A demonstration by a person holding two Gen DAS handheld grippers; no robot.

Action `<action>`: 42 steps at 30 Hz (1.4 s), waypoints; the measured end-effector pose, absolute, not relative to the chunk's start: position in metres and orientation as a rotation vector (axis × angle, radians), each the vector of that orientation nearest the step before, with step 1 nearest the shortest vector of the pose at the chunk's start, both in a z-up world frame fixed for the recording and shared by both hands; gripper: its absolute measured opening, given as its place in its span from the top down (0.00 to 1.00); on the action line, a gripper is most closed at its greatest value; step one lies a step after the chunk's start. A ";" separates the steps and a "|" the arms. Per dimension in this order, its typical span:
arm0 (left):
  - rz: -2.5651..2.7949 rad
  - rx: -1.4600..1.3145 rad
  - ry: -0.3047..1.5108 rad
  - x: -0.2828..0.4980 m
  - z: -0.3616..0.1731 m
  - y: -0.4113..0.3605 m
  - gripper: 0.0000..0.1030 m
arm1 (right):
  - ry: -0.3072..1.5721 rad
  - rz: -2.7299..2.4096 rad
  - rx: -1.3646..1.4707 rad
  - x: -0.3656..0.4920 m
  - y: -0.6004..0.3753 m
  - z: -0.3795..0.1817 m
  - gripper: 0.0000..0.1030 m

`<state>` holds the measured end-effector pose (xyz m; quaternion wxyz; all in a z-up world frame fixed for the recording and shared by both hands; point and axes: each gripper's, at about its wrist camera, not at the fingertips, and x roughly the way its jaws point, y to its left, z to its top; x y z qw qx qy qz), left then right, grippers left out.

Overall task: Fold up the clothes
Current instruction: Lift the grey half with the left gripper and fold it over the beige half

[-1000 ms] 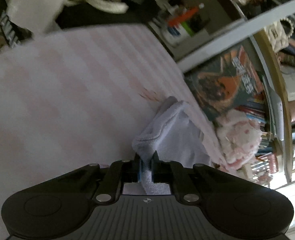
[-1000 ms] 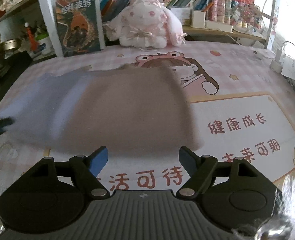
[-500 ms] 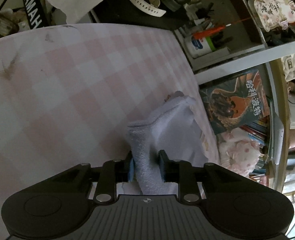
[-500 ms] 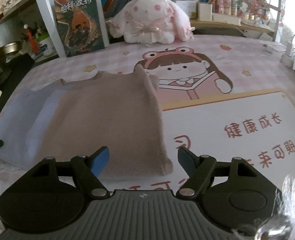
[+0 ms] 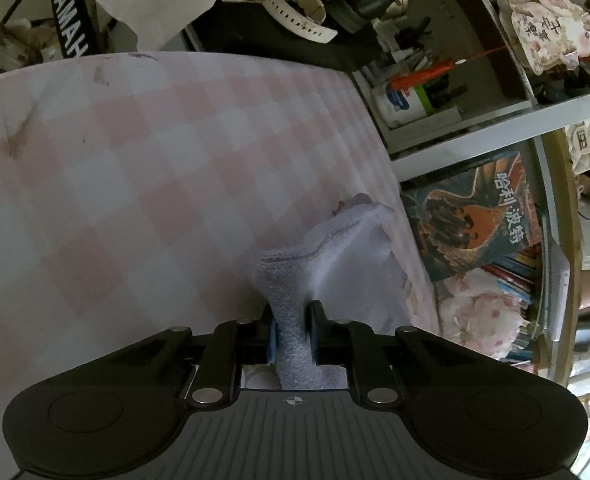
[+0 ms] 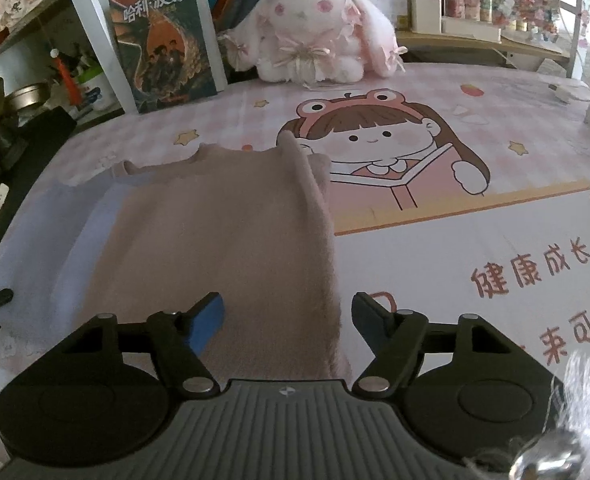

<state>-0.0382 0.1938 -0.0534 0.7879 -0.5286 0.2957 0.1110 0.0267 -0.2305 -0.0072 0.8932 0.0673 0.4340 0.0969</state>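
the left gripper (image 5: 291, 330) was clamped on a bunched fold of the lavender garment (image 5: 335, 264), lifted off the pink checked table cover (image 5: 135, 184). the right gripper (image 6: 287, 316) hung wide apart (holding nothing) above the tan garment (image 6: 223, 240) lying flat beside the lavender one.

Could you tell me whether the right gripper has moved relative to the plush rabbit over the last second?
Yes. The right gripper has advanced toward the plush rabbit, which looms larger; its jaws stay open above the beige garment.
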 end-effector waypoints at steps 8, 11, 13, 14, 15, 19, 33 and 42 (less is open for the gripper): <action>0.339 -1.050 0.618 -0.031 -0.044 0.179 0.88 | 0.900 0.347 0.069 0.056 -0.230 -0.009 0.36; 0.386 -1.013 0.617 -0.027 -0.039 0.172 0.89 | 0.927 0.409 0.016 0.065 -0.229 -0.017 0.41; 0.404 -0.978 0.611 -0.025 -0.033 0.166 0.92 | 0.938 0.448 0.000 0.069 -0.231 -0.022 0.42; 0.410 -0.954 0.600 -0.025 -0.028 0.162 0.93 | 0.939 0.467 -0.003 0.071 -0.232 -0.023 0.43; 0.411 -0.927 0.588 -0.024 -0.021 0.157 0.93 | 0.940 0.488 -0.007 0.072 -0.233 -0.024 0.44; 0.376 -0.777 0.532 -0.021 0.015 0.131 0.93 | 0.945 0.559 -0.015 0.078 -0.237 -0.026 0.46; 0.060 -0.032 0.512 -0.001 0.093 -0.090 0.91 | 0.966 0.684 -0.002 0.093 -0.252 -0.027 0.50; -0.045 0.145 0.796 0.007 0.014 -0.168 0.70 | 1.060 0.721 0.206 0.103 -0.294 -0.023 0.54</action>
